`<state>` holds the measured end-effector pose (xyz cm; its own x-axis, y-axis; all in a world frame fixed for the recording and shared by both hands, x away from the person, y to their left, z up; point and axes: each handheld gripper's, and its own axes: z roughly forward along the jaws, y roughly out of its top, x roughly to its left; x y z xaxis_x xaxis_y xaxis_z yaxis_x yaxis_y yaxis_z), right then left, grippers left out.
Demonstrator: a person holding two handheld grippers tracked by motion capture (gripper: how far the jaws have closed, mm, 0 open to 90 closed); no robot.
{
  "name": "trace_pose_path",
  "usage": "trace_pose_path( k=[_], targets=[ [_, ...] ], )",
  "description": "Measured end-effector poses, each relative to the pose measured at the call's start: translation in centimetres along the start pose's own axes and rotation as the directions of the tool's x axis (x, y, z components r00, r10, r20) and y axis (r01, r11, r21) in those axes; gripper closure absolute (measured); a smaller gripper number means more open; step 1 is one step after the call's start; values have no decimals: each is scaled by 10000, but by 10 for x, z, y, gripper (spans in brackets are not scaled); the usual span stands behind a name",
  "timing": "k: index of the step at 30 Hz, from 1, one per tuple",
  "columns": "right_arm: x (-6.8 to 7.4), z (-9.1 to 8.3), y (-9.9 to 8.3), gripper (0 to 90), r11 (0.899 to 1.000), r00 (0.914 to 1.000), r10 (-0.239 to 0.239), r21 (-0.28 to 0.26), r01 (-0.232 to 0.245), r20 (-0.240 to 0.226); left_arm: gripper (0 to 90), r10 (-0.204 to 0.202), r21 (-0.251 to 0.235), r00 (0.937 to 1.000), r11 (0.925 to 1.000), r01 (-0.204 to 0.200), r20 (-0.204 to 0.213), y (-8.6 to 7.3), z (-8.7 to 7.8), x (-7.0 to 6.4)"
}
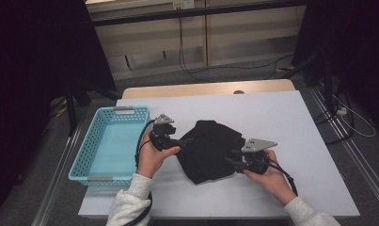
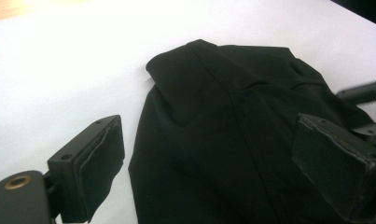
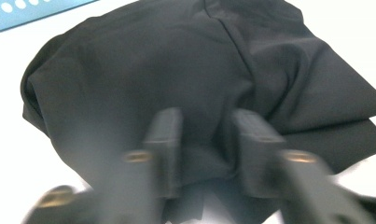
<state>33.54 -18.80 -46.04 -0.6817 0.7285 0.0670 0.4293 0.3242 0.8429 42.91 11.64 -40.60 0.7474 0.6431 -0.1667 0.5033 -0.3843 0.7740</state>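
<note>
Where the two forearms enter at the near edge of the worktop [image 1: 319, 141], grey sleeves [image 1: 128, 202] show at both wrists. Landmark: black garment [image 1: 210, 150], bunched in a loose heap near the middle of the white worktop.

Right gripper [image 1: 232, 159] sits at the garment's near right edge, the grey three-cornered plate [image 1: 258, 143] on top, a cable trailing back past the hand. From the right gripper view, blurred, its jaws stand a little apart with a fold of the garment [image 3: 176, 84] bunched between them; whether the pads press the cloth I cannot tell.

Left gripper [image 1: 185, 140] sits at the garment's left edge, held by the left hand [image 1: 152, 157]. From the left gripper view, its jaws stand wide apart, one pad over bare worktop, the other over the garment [image 2: 223, 130]; nothing is clamped. A seam runs down the cloth between them, and a folded cuff or collar lies at the far end.

Left of the garment, beyond the left hand, a light-blue plastic basket [image 1: 83, 155] with perforated walls rests at the worktop's left edge, well apart from the cloth.

Farther back, a strip of bare wood [image 1: 201, 88] shows past the white surface.
</note>
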Motion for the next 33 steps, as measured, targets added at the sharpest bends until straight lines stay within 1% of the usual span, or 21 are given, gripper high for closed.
trace_pose_path(
  k=[1,2,4,7,8,10,11,12,13,14,16,19,20,22,23,24,26,29,31,32,33],
  targets=[
    [-1,0,0,802,10000,10000,-27,45,27,-64,96,47,35,10000,10000,-47,-39,0,0,0],
    [-2,-1,1,847,10000,9998,34,62,-33,-177,96,-6,-8,10000,10000,6,-17,0,0,-1],
    [-5,-4,2,880,9999,9997,148,-50,-149,-208,99,-21,-38,10000,10000,21,-30,0,0,0],
    [-8,-10,3,886,9998,9997,175,-83,-176,-139,99,-95,-95,9999,9999,94,-37,0,-1,0],
    [-12,-17,5,887,9992,9996,253,-315,-256,-93,100,-82,-122,9999,9999,81,-87,0,-1,0],
    [-15,-21,6,887,9986,9995,319,-410,-321,-44,100,-81,-142,10000,9999,80,-54,0,-3,0],
    [-19,-26,7,888,9979,9993,365,-530,-360,97,101,-68,-167,9999,9998,66,-83,0,-3,1],
    [-27,-37,7,889,9970,9987,419,-657,-398,304,101,-75,-167,9999,9998,73,-99,0,-4,1],
    [-27,-37,7,889,9970,9987,419,-657,-398,304,101,-92,-163,9999,9998,91,-110,0,-4,1],
    [-31,-42,6,889,9969,9979,430,-675,-396,489,101,-90,-180,9999,9998,88,-113,0,-4,2],
    [-40,-52,3,889,9958,9945,585,-756,-520,873,101,-123,-174,9998,9998,120,-128,0,-4,2],
    [-55,-64,-4,889,9928,9882,899,-897,-791,1242,101,-155,-182,9997,9997,152,-182,-1,-3,2],
    [-59,-66,-6,889,9927,9870,925,-886,-812,1312,102,-144,-145,9997,9998,142,-181,-1,-3,2],
    [-66,-69,-10,889,9947,9824,912,-627,-820,1630,101,-94,-122,9997,9999,92,-206,-1,-3,2],
    [-66,-69,-10,889,9947,9824,912,-627,-820,1630,101,-162,-123,9997,9998,160,-199,-1,-2,2],
    [-67,-69,-11,889,9951,9799,908,-545,-823,1778,102,-154,-102,9997,9998,152,-201,-1,-2,2],
    [-69,-70,-11,888,9941,9785,990,-625,-890,1808,101,-141,-103,9997,9998,139,-219,-2,-1,1],
    [-69,-69,-12,887,9956,9768,887,-467,-811,1951,103,-155,-53,9997,9999,154,-210,-2,0,1],
    [-71,-69,-12,887,9955,9734,913,-444,-837,2100,103,-162,-27,9997,9999,162,-189,-2,0,2],
    [-76,-71,-12,887,9949,9671,984,-445,-904,2344,103,-156,-35,9996,9999,155,-222,-3,0,1],
    [-76,-71,-12,887,9949,9671,984,-445,-904,2344,103,-146,-40,9997,9999,146,-218,-3,0,1]
  ],
)
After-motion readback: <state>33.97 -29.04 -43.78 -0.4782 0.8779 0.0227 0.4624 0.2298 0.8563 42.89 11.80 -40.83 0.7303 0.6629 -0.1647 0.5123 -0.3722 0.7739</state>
